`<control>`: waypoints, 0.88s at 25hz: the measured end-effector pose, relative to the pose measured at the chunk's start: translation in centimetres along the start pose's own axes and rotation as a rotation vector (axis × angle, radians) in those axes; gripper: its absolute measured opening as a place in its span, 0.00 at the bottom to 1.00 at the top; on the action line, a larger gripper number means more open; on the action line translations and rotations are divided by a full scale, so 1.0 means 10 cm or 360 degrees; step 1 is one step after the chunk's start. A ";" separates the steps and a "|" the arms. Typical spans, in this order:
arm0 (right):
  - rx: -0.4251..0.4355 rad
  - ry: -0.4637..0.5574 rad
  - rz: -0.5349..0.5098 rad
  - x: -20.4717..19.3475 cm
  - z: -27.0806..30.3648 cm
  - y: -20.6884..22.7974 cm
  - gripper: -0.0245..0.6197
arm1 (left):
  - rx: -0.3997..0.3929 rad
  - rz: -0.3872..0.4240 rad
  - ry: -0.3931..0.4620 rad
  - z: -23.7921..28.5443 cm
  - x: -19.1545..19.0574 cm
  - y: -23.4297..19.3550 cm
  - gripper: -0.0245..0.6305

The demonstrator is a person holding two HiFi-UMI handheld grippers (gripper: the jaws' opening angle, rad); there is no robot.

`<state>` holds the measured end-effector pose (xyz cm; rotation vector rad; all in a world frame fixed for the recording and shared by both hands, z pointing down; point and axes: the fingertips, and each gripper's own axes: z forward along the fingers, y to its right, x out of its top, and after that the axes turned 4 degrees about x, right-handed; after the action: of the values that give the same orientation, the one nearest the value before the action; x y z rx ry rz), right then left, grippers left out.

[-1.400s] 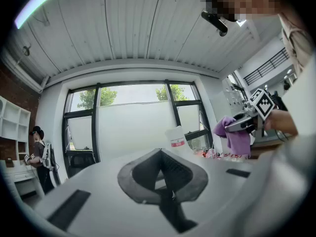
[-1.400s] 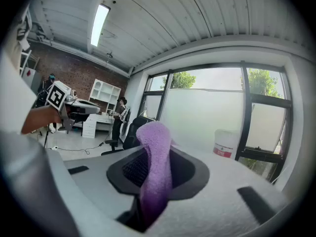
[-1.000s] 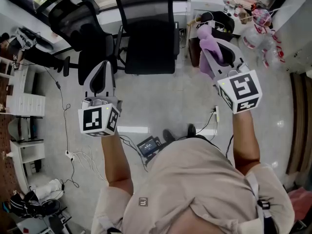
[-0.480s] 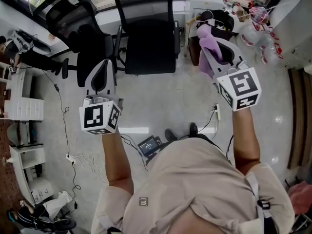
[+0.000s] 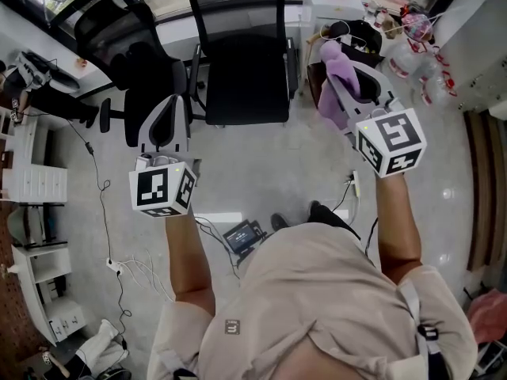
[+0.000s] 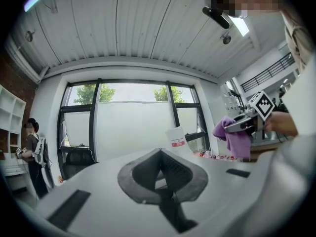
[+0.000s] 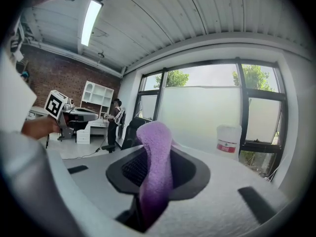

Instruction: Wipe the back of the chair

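Chair (image 5: 240,54): black mesh, at 12 o'clock in the head view, with its seat towards the person. Nothing touches the backrest.
Progress: I judge the wiping has not begun. The cloth is in hand but well apart from the chair, so the reach and every stroke are left to do.
Second chair (image 5: 135,50): also black, at 10 o'clock, just beside the first. It crowds the left side of the approach.
Floor (image 5: 301,161): bare grey between the person and the chair, so the way straight ahead looks free.
Clutter (image 5: 408,30): bags and oddments at 1 o'clock, beyond the right arm.
Bucket (image 7: 228,138): white, by the window, clear of the work.
Right claw (image 5: 348,85): clamped on the purple cloth (image 7: 157,154), which stands up between its jaws and hangs at 1 o'clock from the chair seat.
Left claw (image 6: 160,168): jaws together with nothing in them, at 9 o'clock below the second chair.
Cables (image 5: 103,192): trailing over the floor at 8 o'clock, something to trip on if stepping left.
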<state>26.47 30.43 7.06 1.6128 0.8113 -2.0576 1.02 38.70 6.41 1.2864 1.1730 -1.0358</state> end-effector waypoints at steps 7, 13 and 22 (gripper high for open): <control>0.0008 -0.0010 -0.0013 0.04 0.30 0.00 0.18 | 0.0009 -0.0007 -0.0022 0.08 -0.10 -0.22 0.05; 0.0027 0.0010 0.0011 0.00 0.66 0.24 0.18 | 0.0044 0.0008 -0.0061 0.35 -0.22 -0.35 0.05; 0.0126 0.0013 0.0062 -0.14 1.54 0.77 0.18 | 0.0108 0.0039 -0.0128 1.13 -0.37 -0.53 0.05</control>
<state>20.45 14.45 9.46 1.6664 0.7033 -2.0812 -4.10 26.92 8.59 1.2972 1.0667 -1.1073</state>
